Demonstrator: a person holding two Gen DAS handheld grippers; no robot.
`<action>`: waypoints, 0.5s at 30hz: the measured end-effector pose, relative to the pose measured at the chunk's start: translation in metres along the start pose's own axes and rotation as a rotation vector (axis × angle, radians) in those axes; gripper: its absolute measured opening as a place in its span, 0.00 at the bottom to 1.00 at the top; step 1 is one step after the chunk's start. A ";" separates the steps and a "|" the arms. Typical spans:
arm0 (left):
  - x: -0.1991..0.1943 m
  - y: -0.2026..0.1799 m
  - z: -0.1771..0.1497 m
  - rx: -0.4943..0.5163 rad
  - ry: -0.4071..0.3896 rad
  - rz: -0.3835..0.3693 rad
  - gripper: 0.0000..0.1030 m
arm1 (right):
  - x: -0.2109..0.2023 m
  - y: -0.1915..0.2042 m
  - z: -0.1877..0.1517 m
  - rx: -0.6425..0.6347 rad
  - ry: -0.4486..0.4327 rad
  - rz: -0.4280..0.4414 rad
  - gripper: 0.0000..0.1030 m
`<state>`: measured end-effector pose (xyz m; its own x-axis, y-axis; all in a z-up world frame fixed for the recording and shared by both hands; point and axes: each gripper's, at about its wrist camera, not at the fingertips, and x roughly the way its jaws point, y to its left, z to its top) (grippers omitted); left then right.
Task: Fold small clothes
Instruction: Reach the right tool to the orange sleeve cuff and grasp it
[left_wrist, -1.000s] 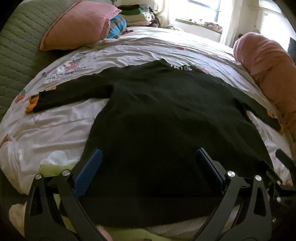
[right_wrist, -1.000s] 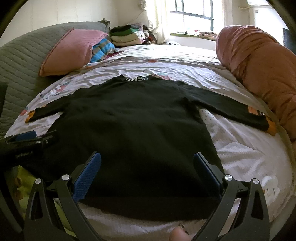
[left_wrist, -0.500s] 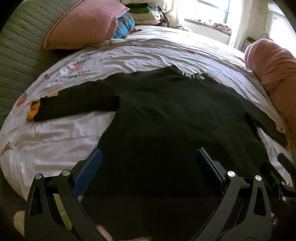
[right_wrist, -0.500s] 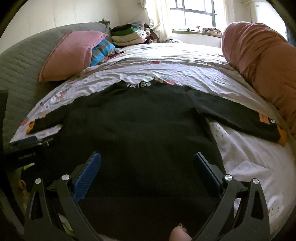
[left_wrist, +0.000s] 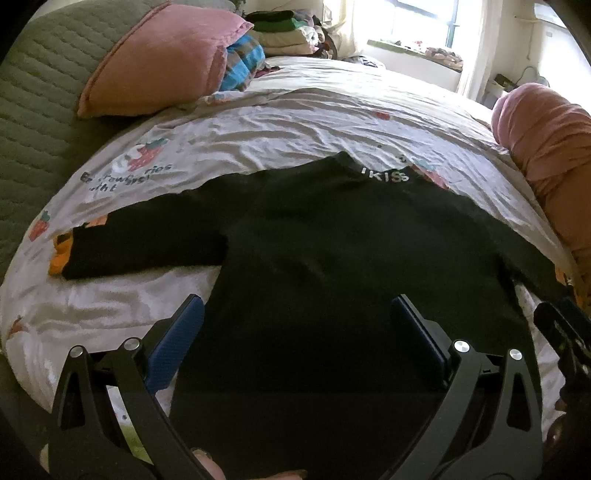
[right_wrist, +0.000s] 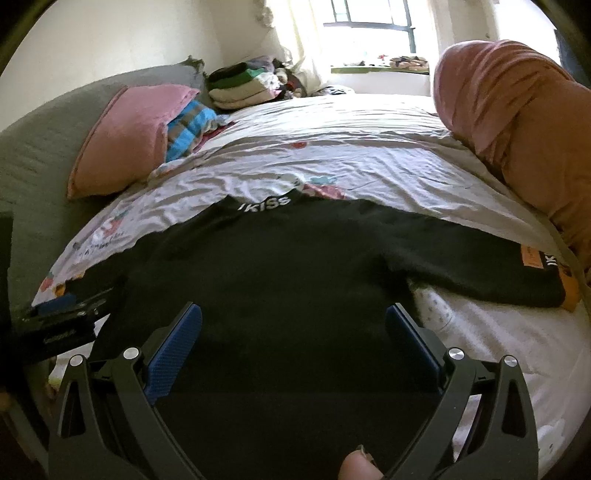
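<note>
Jaws spread wide and holding nothing on both the left gripper (left_wrist: 295, 325) and the right gripper (right_wrist: 293, 332), each hovering over the lower half of a black sweater (left_wrist: 332, 258). The sweater lies flat on the bed (left_wrist: 295, 122), collar toward the window, both sleeves stretched out sideways. Its left sleeve (left_wrist: 147, 243) ends near the bed's edge; the right sleeve (right_wrist: 480, 273) reaches toward a pink rolled blanket (right_wrist: 517, 110). Bare sheet lies open beyond the collar, up to a pink pillow (left_wrist: 159, 62).
</note>
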<state>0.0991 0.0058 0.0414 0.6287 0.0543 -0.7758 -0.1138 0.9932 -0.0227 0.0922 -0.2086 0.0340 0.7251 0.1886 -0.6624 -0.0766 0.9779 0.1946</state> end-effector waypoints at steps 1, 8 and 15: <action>0.001 -0.001 0.002 -0.001 0.002 -0.003 0.92 | 0.000 -0.003 0.002 0.006 -0.004 -0.003 0.96; 0.012 -0.011 0.017 -0.011 0.019 -0.012 0.92 | 0.005 -0.034 0.018 0.070 -0.025 -0.055 0.96; 0.023 -0.021 0.032 0.002 0.018 -0.021 0.92 | 0.007 -0.079 0.029 0.160 -0.048 -0.131 0.96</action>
<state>0.1407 -0.0110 0.0441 0.6173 0.0313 -0.7861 -0.0991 0.9943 -0.0382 0.1233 -0.2872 0.0345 0.7539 0.0527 -0.6548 0.1274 0.9661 0.2245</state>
